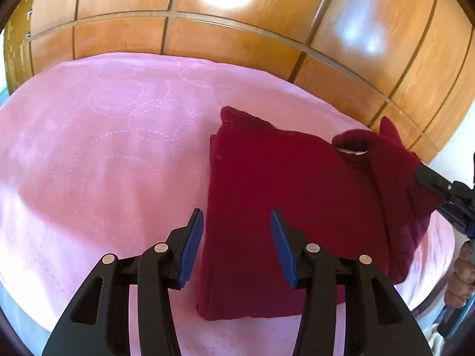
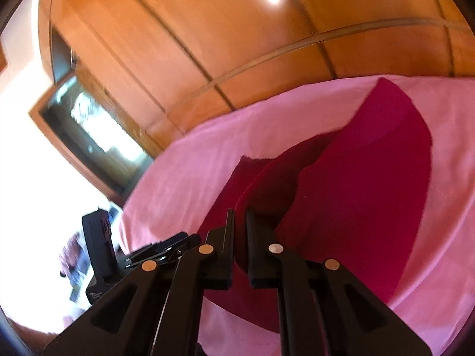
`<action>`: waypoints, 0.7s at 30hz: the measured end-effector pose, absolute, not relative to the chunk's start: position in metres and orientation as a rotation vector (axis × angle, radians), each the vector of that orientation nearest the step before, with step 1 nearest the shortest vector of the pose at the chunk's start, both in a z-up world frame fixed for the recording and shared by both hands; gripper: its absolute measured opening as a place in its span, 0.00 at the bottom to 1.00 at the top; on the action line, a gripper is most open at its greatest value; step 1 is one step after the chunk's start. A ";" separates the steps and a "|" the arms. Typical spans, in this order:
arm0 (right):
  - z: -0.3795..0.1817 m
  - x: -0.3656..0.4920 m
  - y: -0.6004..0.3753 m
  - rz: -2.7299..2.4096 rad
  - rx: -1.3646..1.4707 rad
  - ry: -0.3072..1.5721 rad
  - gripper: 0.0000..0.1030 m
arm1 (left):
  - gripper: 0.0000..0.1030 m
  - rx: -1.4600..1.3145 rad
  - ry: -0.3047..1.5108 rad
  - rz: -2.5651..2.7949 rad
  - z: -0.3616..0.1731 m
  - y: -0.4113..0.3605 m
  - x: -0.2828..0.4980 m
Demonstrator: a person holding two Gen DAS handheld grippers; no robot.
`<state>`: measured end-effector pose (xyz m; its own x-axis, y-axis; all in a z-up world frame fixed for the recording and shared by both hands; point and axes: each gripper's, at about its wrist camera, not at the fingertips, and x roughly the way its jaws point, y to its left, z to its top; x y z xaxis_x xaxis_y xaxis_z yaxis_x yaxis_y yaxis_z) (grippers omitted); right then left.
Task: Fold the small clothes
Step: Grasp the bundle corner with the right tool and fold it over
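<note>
My right gripper (image 2: 240, 216) has its jaws nearly together, pinching a raised fold of the dark red garment (image 2: 365, 184). From my jaws the cloth slopes away to the right and lies spread over the pink bedspread (image 2: 190, 166). Behind the bed stands a glossy wooden wardrobe (image 2: 207, 29) with panel seams. At lower left, the other gripper's black body (image 2: 99, 246) shows, blurred against bright light.

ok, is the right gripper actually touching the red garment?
Touching. In the left wrist view the right gripper is clamped on a lifted edge of the red garment, with cloth draped over its tip.
</note>
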<state>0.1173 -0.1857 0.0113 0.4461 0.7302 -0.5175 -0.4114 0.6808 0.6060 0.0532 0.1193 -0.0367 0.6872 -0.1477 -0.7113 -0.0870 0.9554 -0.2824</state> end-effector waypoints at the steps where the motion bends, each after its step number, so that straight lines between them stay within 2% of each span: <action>1: 0.014 0.111 -0.205 0.702 0.447 0.816 0.05 | 0.45 -0.298 0.807 -0.038 -0.035 0.117 0.052; 6: 0.010 0.091 -0.291 0.506 0.523 0.787 0.06 | 0.45 -0.242 0.807 -0.114 -0.035 0.088 0.058; 11: -0.043 0.067 -0.361 0.288 0.577 0.895 0.06 | 0.45 -0.201 0.852 -0.137 -0.050 0.057 0.070; 14: -0.066 0.054 -0.378 0.237 0.624 0.935 0.20 | 0.45 -0.158 0.856 -0.118 -0.052 0.049 0.074; 15: -0.068 0.051 -0.381 0.235 0.637 0.920 0.33 | 0.45 -0.144 0.854 -0.103 -0.051 0.048 0.075; 16: -0.066 0.050 -0.383 0.238 0.643 0.900 0.40 | 0.45 -0.136 0.850 -0.089 -0.049 0.050 0.075; 18: -0.059 0.055 -0.384 0.249 0.659 0.859 0.46 | 0.45 -0.149 0.834 -0.071 -0.045 0.058 0.073; 21: -0.047 0.077 -0.377 0.268 0.627 0.825 0.46 | 0.45 -0.187 0.810 -0.011 -0.042 0.080 0.069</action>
<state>0.0768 -0.3775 -0.0470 0.6586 0.4542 -0.6000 0.0152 0.7891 0.6141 0.0688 0.0798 -0.0419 0.6902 -0.0809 -0.7191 -0.0621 0.9834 -0.1702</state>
